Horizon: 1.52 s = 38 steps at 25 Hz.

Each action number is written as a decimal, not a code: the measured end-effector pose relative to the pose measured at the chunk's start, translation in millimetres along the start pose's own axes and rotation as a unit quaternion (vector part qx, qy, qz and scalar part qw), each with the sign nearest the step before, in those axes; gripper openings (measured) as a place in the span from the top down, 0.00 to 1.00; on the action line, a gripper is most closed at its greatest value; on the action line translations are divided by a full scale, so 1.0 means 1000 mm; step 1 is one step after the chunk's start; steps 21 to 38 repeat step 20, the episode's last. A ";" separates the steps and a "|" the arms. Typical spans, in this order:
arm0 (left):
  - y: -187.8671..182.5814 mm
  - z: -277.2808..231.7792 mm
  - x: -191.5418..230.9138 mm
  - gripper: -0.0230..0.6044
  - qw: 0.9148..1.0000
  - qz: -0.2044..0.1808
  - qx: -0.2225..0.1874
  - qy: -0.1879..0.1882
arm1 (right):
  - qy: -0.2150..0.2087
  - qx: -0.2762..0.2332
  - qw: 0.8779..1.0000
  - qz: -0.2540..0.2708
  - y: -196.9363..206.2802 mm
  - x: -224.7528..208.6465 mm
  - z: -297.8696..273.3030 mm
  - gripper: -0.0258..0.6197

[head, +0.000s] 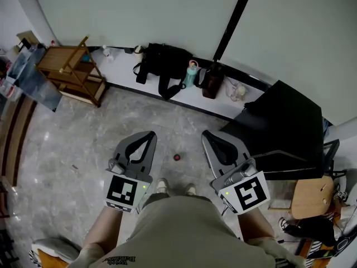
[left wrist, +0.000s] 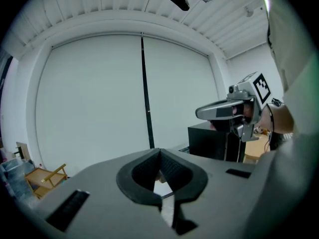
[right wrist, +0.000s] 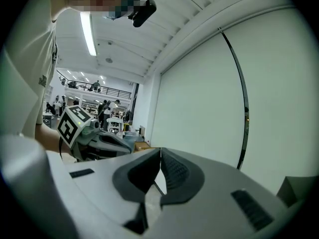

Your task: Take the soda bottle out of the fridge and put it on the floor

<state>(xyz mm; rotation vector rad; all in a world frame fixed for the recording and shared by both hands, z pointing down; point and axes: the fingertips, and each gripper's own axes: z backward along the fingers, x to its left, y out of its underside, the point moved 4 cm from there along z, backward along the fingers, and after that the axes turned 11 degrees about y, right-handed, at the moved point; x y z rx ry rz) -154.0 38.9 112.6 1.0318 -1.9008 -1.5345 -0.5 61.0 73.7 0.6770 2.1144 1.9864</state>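
A small black fridge stands on the floor at the right, by the wall; it also shows in the left gripper view. No soda bottle is in sight in any view. My left gripper is held out in front of me over the floor, its jaws shut with nothing between them. My right gripper is level with it, just left of the fridge, also shut and empty. Each gripper camera catches the other gripper from the side: the right gripper and the left gripper.
Along the wall ledge sit a black bag, a teal bottle and a dark brown bag. A wooden shelf stands at the far left. A small red thing lies on the floor between the grippers. A wooden stool is at the right.
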 end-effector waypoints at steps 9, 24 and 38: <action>-0.017 0.012 -0.014 0.96 1.000 -0.021 -0.005 -0.007 | -0.016 -0.010 1.000 0.003 -0.009 0.006 0.012 0.96; -0.018 0.011 -0.020 0.96 0.999 -0.031 0.003 -0.009 | -0.014 -0.020 1.000 -0.005 -0.008 0.001 0.015 0.96; -0.018 0.011 -0.020 0.96 0.999 -0.031 0.003 -0.009 | -0.014 -0.020 1.000 -0.005 -0.008 0.001 0.015 0.96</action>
